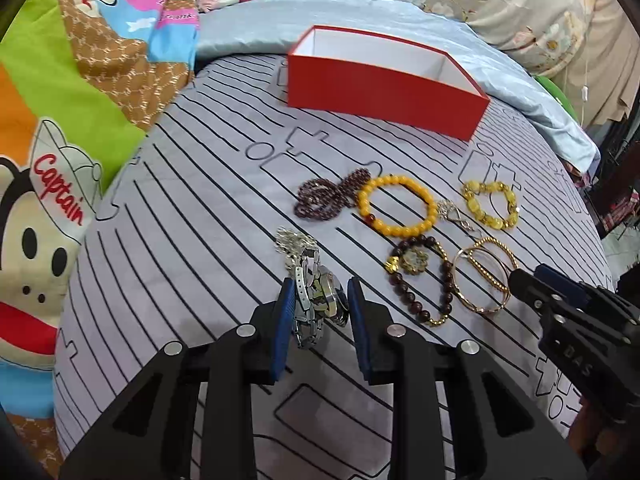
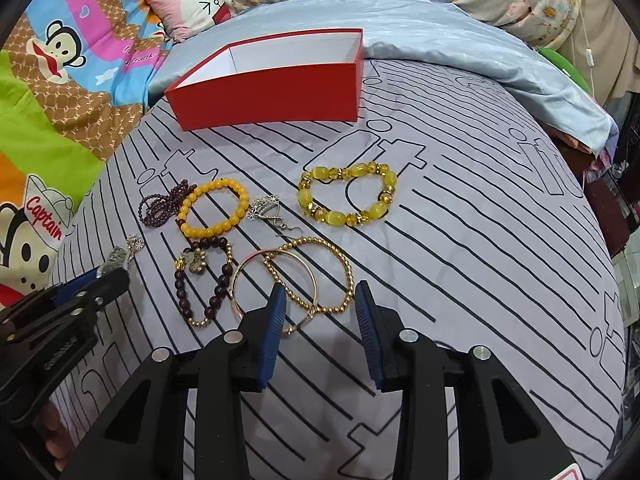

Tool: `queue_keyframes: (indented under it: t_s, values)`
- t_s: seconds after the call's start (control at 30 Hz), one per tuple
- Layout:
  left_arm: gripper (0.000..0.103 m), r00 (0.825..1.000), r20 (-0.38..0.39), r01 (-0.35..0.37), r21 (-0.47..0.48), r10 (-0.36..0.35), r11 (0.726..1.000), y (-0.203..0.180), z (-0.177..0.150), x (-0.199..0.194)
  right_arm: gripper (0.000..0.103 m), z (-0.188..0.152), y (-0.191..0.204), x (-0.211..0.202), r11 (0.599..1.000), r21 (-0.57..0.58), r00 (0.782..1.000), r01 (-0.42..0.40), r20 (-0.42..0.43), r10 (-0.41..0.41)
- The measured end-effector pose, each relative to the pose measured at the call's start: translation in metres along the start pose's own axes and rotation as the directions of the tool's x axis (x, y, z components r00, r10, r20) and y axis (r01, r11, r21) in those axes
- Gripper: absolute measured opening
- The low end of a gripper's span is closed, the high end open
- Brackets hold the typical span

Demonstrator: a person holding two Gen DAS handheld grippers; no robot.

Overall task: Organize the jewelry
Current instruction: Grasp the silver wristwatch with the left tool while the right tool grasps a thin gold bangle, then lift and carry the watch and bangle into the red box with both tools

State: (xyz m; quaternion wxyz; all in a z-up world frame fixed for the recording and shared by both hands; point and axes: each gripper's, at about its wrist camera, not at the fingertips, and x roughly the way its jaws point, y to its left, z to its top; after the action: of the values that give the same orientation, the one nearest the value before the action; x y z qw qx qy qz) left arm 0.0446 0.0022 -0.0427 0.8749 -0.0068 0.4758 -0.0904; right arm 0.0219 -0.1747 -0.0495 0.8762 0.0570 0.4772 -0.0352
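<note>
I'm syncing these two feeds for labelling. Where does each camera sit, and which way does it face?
Left wrist: on the left claw, angled down over the bed; its fingers flank a silver watch; the right claw enters at right.
Right wrist: on the right claw, angled down; its fingers flank two gold bangles; the left claw enters at left.
Shared: red box, yellow bead bracelet, striped sheet.
</note>
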Motion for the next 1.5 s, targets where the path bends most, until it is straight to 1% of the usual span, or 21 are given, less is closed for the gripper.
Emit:
queue_keyframes:
  t_s: [0.1, 0.2, 0.3, 0.47, 0.63, 0.73, 0.93, 1.07, 1.1, 1.13, 1.3, 1.5]
  values:
    - [0.026, 1.000, 0.002, -0.006, -0.010, 0.006, 1.000, 0.004, 0.003, -0.002, 0.032, 0.003, 0.002, 0.006, 1.000, -0.009, 1.000, -0.007, -0.005, 0.007]
    - [0.026, 1.000, 0.001, -0.013, -0.016, 0.013, 1.000, 0.007, 0.004, -0.002, 0.026, 0.005, 0.003, 0.012, 1.000, -0.018, 1.000, -0.013, -0.016, 0.013]
    - [0.026, 1.000, -0.001, -0.013, -0.019, 0.013, 1.000, 0.009, 0.005, -0.001, 0.022, 0.005, 0.004, 0.018, 1.000, -0.016, 0.999, -0.020, -0.027, 0.020]
    - [0.026, 1.000, -0.002, -0.015, -0.019, 0.015, 1.000, 0.009, 0.005, -0.001, 0.019, 0.007, 0.004, 0.022, 0.999, -0.019, 0.999, -0.028, -0.024, 0.028]
    - [0.026, 1.000, -0.006, -0.016, -0.018, 0.016, 1.000, 0.008, 0.004, 0.001, 0.006, 0.008, 0.000, 0.024, 0.999, -0.009, 0.999, -0.039, -0.030, 0.038]
    - [0.025, 1.000, -0.006, -0.016, -0.016, 0.016, 1.000, 0.007, 0.004, 0.002, 0.003, 0.008, -0.001, 0.025, 0.999, -0.006, 0.999, -0.044, -0.030, 0.044]
    - [0.025, 1.000, 0.004, -0.015, -0.012, 0.015, 1.000, 0.005, 0.006, -0.001, 0.003, 0.008, -0.002, 0.021, 0.998, 0.004, 0.998, -0.056, -0.023, 0.056]
    - [0.022, 1.000, 0.008, -0.011, -0.013, 0.011, 1.000, 0.005, 0.006, -0.003, 0.003, 0.007, -0.003, 0.013, 0.998, 0.007, 0.998, -0.064, -0.007, 0.064]
    - [0.019, 1.000, 0.009, -0.010, -0.013, 0.010, 1.000, 0.005, 0.005, -0.003, 0.003, 0.008, -0.003, 0.011, 0.998, 0.009, 0.998, -0.065, -0.005, 0.065]
    - [0.012, 1.000, 0.011, -0.007, -0.012, 0.007, 1.000, 0.005, 0.005, -0.004, 0.003, 0.008, -0.003, 0.010, 0.998, 0.010, 0.998, -0.067, -0.002, 0.067]
    - [0.012, 1.000, 0.016, 0.002, -0.011, -0.002, 1.000, 0.004, 0.006, -0.006, 0.003, 0.008, -0.003, 0.006, 0.997, 0.013, 0.997, -0.075, 0.001, 0.075]
    - [0.014, 1.000, 0.000, 0.013, -0.010, -0.013, 1.000, 0.005, 0.000, -0.003, 0.003, 0.008, -0.005, 0.002, 0.996, 0.022, 0.997, -0.081, 0.002, 0.081]
